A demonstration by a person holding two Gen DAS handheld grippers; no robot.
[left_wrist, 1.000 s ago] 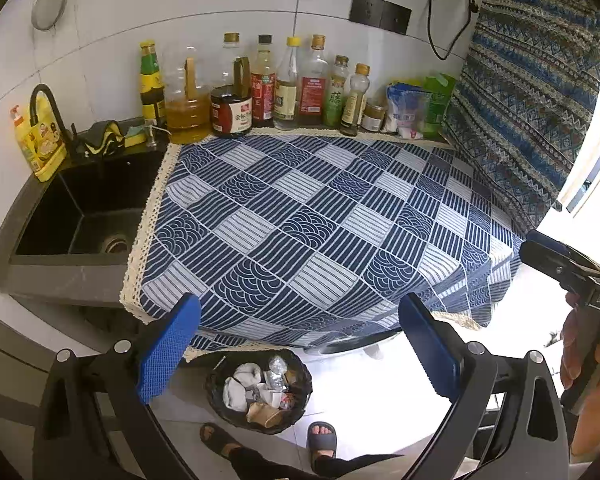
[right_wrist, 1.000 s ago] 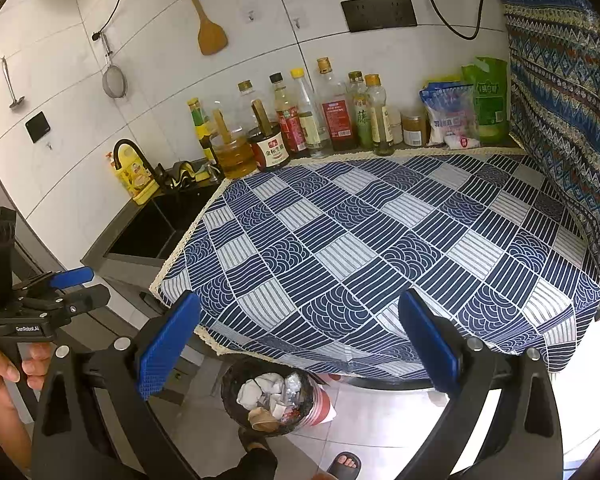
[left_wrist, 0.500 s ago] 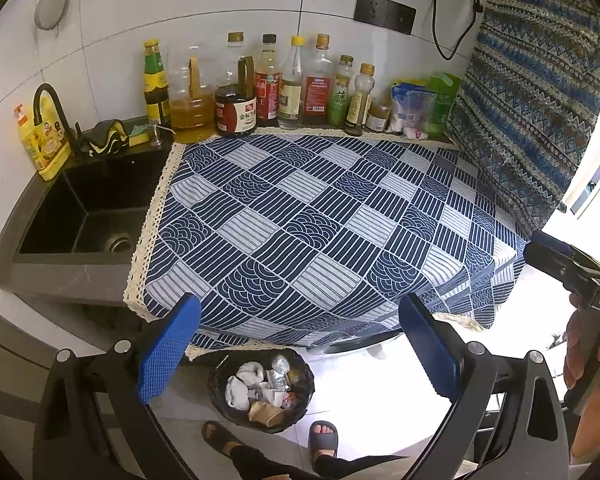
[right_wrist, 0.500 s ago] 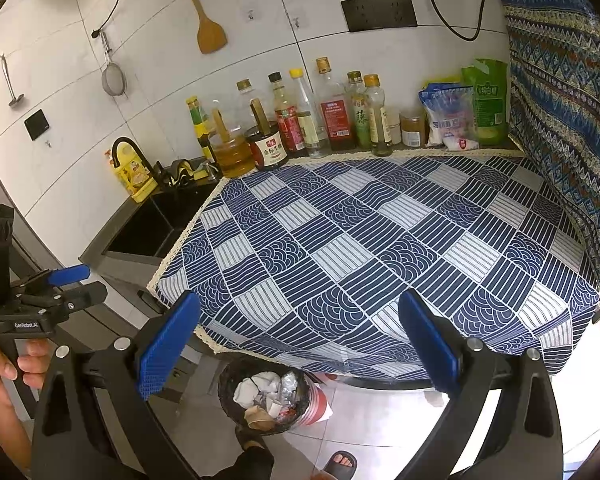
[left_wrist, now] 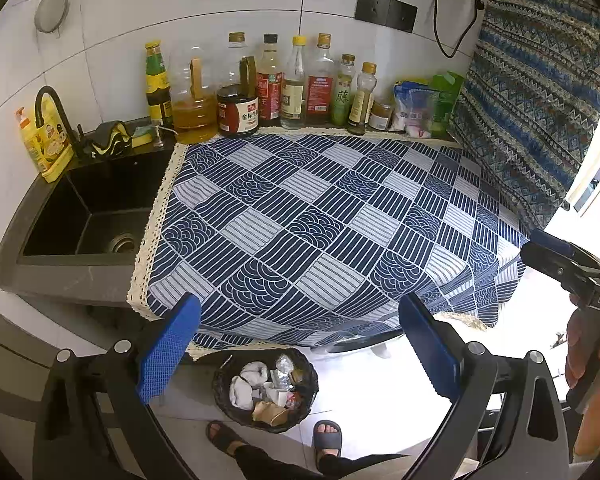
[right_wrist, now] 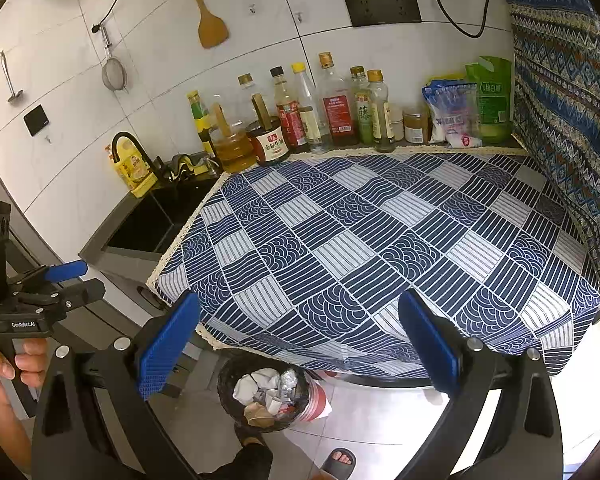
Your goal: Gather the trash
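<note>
1. The blue patterned tablecloth (left_wrist: 324, 224) covers the counter, bottles (left_wrist: 292, 84) along its far edge.
2. The left gripper (left_wrist: 300, 350) and right gripper (right_wrist: 298, 346) hover above the near edge, jaws wide apart, holding nothing.
3. The trash bin (left_wrist: 224, 392) on the floor below holds crumpled trash (left_wrist: 256, 384).

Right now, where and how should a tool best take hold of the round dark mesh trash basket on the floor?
Grip the round dark mesh trash basket by its bare rim, coming straight down from above: it stands upright, mouth open, with the counter overhang behind it.
</note>
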